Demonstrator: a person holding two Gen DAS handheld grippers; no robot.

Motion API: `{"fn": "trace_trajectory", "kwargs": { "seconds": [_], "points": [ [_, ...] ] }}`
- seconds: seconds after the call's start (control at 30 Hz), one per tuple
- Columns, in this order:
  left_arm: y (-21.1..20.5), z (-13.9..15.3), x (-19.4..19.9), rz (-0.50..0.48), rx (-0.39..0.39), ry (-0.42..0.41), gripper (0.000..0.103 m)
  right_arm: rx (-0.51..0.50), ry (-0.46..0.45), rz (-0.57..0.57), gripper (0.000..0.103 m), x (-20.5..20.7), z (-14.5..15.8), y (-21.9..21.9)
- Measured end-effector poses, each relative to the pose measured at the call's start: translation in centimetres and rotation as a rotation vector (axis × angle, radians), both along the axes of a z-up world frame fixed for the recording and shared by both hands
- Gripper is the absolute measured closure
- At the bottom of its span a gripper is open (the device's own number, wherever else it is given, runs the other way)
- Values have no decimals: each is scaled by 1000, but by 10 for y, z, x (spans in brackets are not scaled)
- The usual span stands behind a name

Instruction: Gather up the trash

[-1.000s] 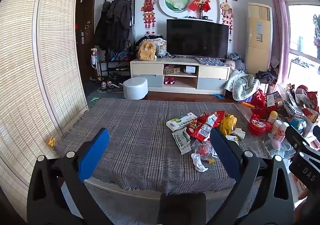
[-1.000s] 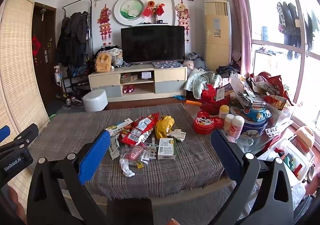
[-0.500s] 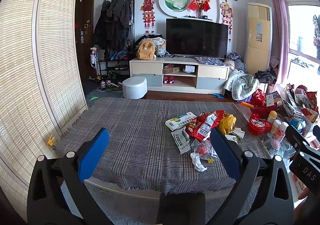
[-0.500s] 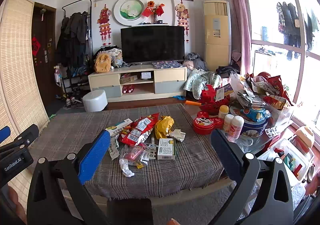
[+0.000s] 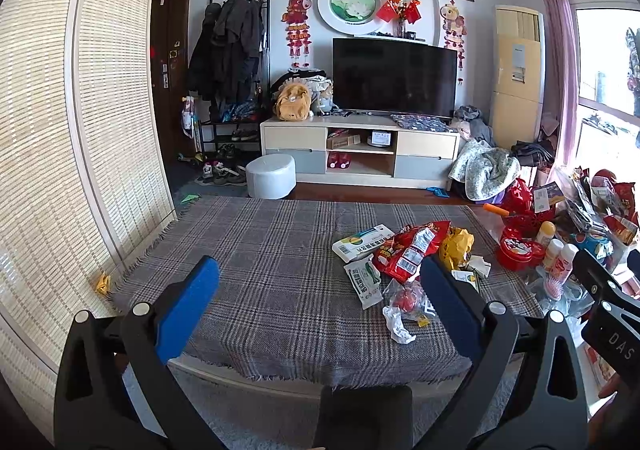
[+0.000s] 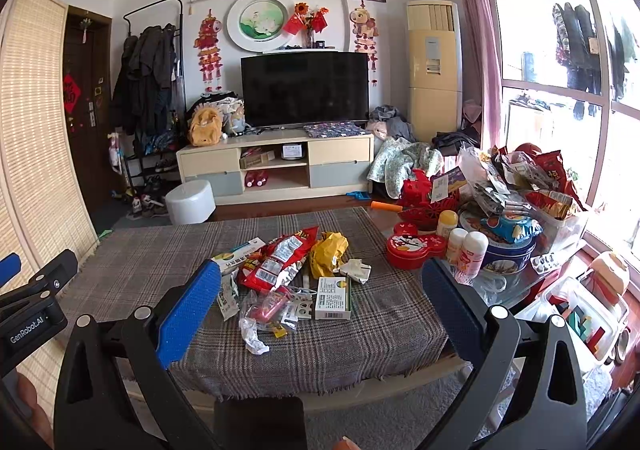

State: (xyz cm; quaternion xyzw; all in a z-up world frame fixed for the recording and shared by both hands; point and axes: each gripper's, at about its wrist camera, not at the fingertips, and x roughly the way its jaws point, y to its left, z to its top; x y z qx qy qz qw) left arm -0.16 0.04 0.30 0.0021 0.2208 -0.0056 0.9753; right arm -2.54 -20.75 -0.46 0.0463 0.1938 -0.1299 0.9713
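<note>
A pile of trash lies on the right half of the plaid-covered table (image 5: 260,270): red snack bags (image 5: 412,250) (image 6: 280,258), a yellow wrapper (image 5: 458,244) (image 6: 328,250), a white-green box (image 6: 333,298), a flat carton (image 5: 362,243), a clear bag with something red (image 6: 266,308) and crumpled white paper (image 5: 396,324) (image 6: 252,338). My left gripper (image 5: 318,290) hangs open in front of the table's near edge, nothing between its blue pads. My right gripper (image 6: 320,290) is open too, short of the pile.
A red tin (image 6: 414,246), small white bottles (image 6: 472,252), a blue tin and heaped snack packets (image 6: 532,186) crowd a glass surface right of the table. Behind stand a TV cabinet (image 6: 276,166), a white stool (image 6: 191,202) and a bamboo screen (image 5: 100,130) on the left.
Both views have crept slightly toward the table. Nothing on it has moved and both grippers stay open.
</note>
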Motion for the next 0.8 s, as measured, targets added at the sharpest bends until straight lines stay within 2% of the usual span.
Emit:
{"fn": "trace_trajectory", "kwargs": {
  "seconds": [0.8],
  "points": [
    [-1, -1, 0, 0, 5, -2, 7, 4, -1, 1, 3, 0, 0, 0]
  ]
}}
